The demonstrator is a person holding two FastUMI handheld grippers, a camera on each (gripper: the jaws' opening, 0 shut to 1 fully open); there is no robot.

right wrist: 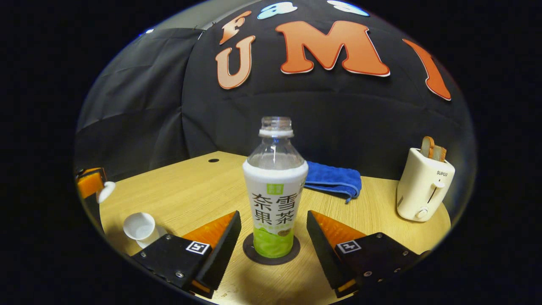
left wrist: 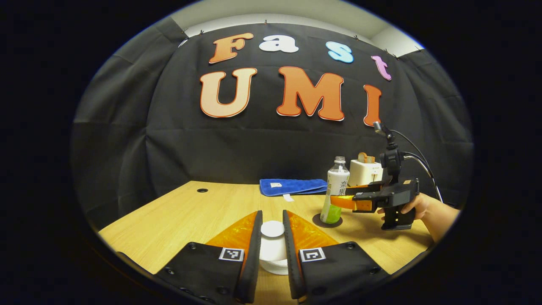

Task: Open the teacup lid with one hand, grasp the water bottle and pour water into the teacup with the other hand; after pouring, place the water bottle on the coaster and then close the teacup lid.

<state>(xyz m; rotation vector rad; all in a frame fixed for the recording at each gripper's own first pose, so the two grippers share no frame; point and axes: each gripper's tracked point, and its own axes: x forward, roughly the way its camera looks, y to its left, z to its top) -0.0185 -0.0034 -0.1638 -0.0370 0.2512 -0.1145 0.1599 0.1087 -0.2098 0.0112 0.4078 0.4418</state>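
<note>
Wooden table (right wrist: pixel 178 186), toaster (right wrist: pixel 423 186) and blue cloth (right wrist: pixel 334 178) behind bottle (right wrist: pixel 275 190)

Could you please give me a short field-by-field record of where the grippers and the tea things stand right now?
left gripper: shut on teacup lid, lid away from the cup
right gripper: open, fingers either side of water bottle, not touching
water bottle: upright on coaster, cap off
teacup: uncovered, on table
behind: toaster holding bread slices; folded blue towel
</note>
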